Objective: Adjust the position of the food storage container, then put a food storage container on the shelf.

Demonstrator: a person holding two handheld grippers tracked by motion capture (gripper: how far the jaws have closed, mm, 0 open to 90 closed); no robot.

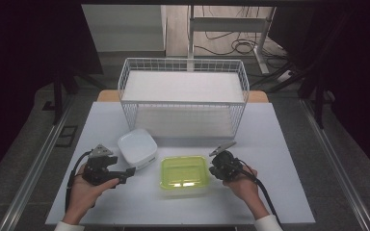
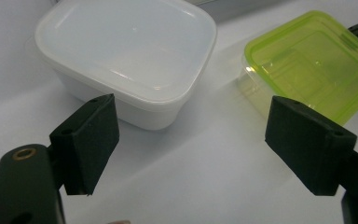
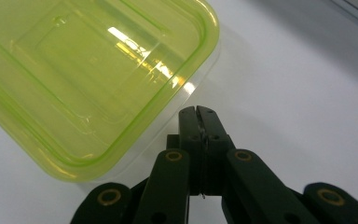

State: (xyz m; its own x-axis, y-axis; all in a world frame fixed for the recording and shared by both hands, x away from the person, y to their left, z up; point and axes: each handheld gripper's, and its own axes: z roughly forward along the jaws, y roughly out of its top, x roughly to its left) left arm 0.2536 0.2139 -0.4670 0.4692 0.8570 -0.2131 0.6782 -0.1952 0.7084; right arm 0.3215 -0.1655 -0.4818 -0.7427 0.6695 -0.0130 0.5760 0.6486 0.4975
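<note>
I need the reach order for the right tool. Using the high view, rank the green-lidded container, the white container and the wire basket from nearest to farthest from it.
From the right tool, jaws shut:
1. Green-lidded container, right beside its tips, at the front middle of the table.
2. White container, beyond the green one, toward the left tool.
3. Wire basket, at the back of the table.

Bare tabletop (image 1: 279, 144) lies open right of the green-lidded container (image 1: 183, 172) — passage unobstructed there. The white container (image 1: 137, 147) stands just beside it at the left rear, a narrow gap between. The wire basket (image 1: 183, 96) blocks the far side — full width.
</note>
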